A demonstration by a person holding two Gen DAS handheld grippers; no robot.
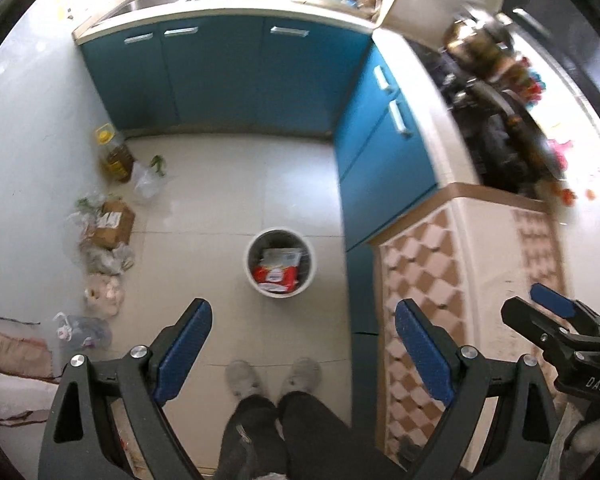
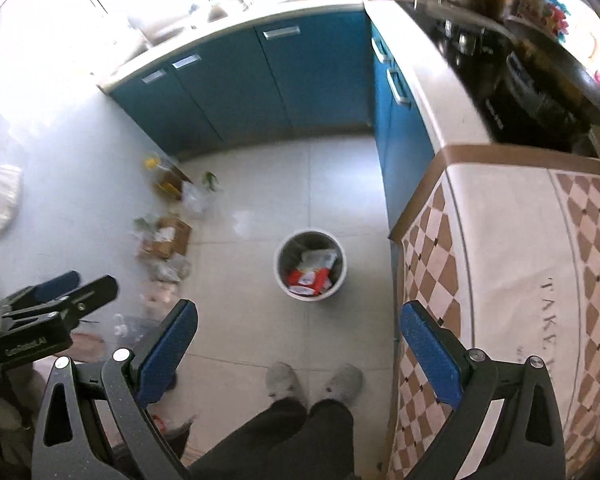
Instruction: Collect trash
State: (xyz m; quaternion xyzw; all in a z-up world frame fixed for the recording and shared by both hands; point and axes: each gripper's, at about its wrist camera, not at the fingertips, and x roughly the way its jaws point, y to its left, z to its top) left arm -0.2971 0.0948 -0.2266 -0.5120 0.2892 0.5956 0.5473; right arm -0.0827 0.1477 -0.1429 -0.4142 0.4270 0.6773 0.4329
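Both the left hand-held gripper (image 1: 303,328) and the right hand-held gripper (image 2: 299,322) are held spread and empty above the floor. The bin (image 1: 280,290), already holding wrappers, stands at twelve o'clock of the shoes. Loose trash (image 1: 106,258) lies at nine o'clock by the wall; a reach there is judged next.

Blue cabinets (image 1: 220,76) far and right, silver handles, cream countertop with tan edge. Pale grey-white floor tiles (image 1: 228,184). White bin (image 1: 280,266), grey inside, holding a red-and-white packet (image 1: 275,274). Brown cardboard box (image 1: 114,224) left, yellow-capped oil bottle (image 1: 114,154) beyond it, clear bags around. Brown-and-cream diamond-check cloth (image 2: 540,280) right. Both grippers black with blue pads (image 1: 184,352). Grey shoes (image 2: 314,380), dark trousers near.
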